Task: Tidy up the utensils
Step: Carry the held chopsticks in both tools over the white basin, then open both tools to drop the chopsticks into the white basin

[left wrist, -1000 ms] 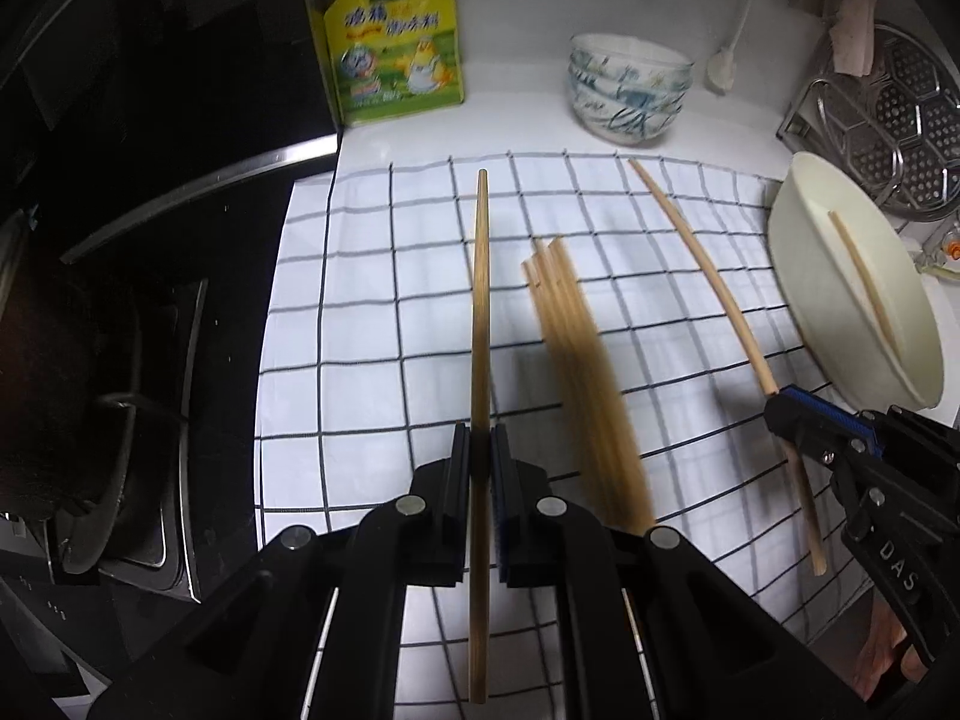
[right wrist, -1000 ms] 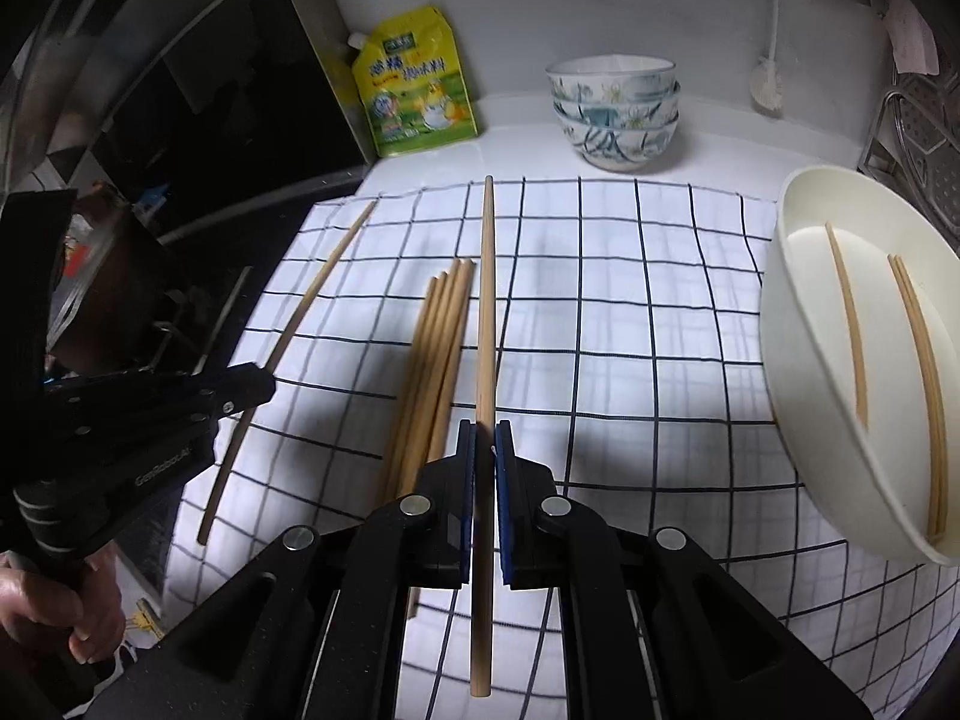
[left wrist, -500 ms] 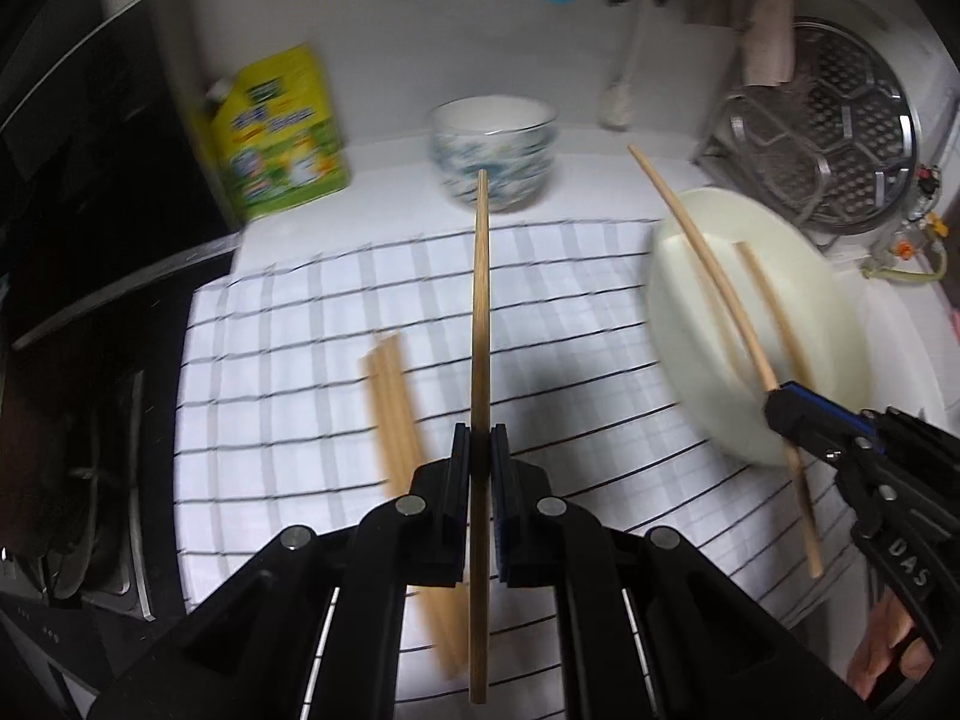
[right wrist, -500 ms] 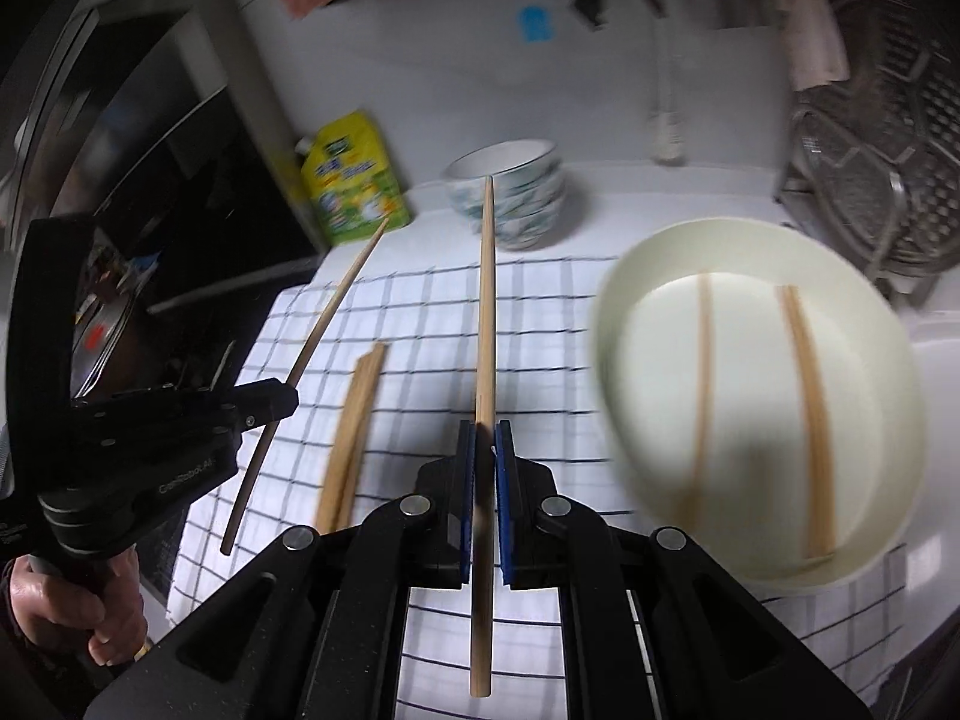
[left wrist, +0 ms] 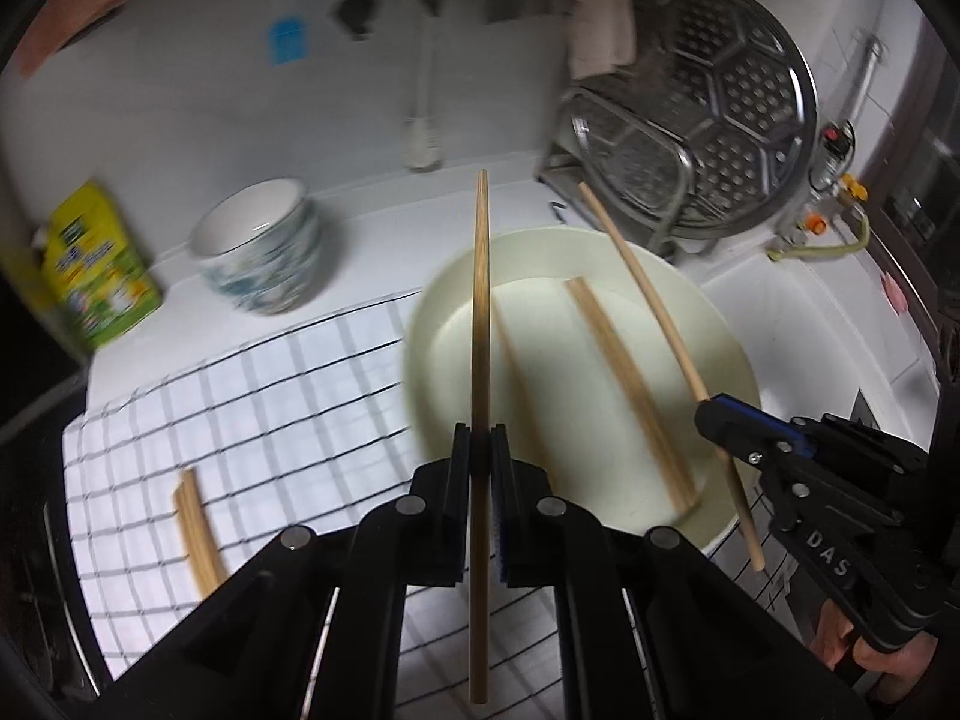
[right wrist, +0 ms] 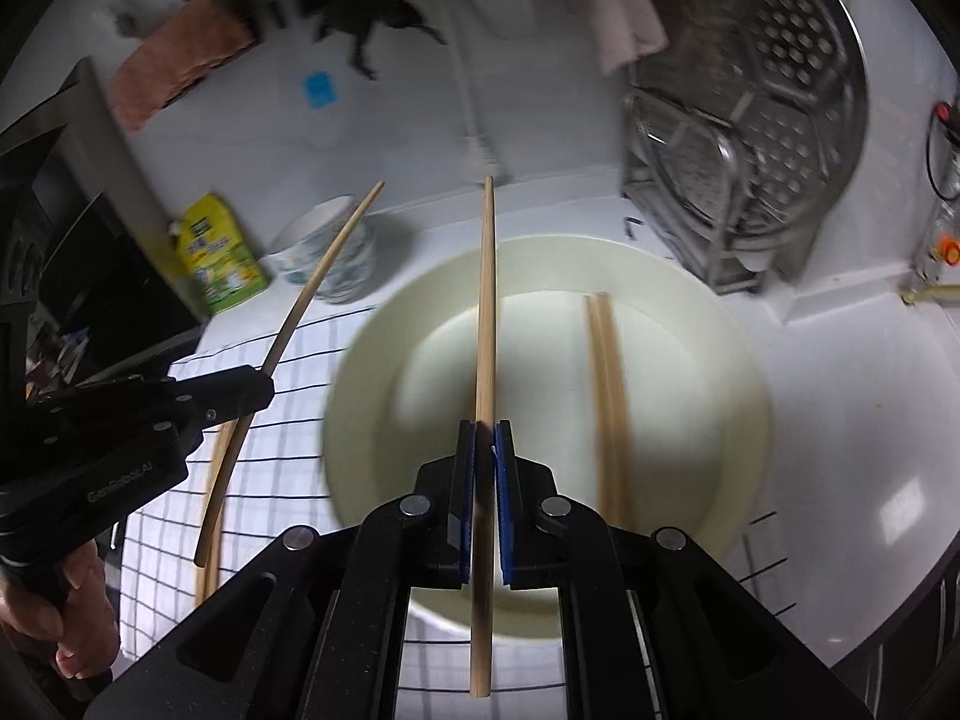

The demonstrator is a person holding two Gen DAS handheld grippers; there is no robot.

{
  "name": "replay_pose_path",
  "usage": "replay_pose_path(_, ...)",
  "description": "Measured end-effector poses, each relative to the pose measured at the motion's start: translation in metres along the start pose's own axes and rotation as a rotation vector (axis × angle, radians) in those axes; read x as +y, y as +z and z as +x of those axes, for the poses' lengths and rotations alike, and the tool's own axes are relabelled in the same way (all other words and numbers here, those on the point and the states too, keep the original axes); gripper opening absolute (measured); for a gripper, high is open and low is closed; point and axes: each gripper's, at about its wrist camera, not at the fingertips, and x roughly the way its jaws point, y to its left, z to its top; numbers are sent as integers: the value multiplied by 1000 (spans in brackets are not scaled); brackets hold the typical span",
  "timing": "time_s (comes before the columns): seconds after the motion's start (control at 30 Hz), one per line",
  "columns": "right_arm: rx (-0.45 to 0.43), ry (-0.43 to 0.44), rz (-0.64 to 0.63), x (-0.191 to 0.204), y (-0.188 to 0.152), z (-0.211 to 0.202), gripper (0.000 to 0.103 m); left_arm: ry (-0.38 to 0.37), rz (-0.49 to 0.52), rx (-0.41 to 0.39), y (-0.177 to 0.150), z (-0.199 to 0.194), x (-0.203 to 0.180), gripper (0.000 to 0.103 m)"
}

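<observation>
My left gripper is shut on a wooden chopstick that points forward over the cream bowl. To its right my right gripper is shut on a second chopstick, also above the bowl. Loose chopsticks lie inside the bowl. In the right wrist view, the right gripper holds its chopstick over the bowl, beside a pair of chopsticks on the bowl's floor. The left gripper and its chopstick show at the left. More chopsticks lie on the checked cloth.
A stack of patterned bowls and a yellow-green pouch stand at the back left against the wall. A steel steamer tray on a rack stands behind the cream bowl. A white sink lies to the right. A hand grips the left tool.
Both grippers have swung to the right and risen, each with its chopstick, from over the checked cloth to over the cream bowl. The chopsticks on the cloth now lie far left.
</observation>
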Motion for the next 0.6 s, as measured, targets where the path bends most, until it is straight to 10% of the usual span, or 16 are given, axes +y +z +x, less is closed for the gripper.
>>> replay_pose_path(0.6, 139, -19, 62, -59, 1, 67, 6, 19, 53, 100, 23, 94, -47, 7)
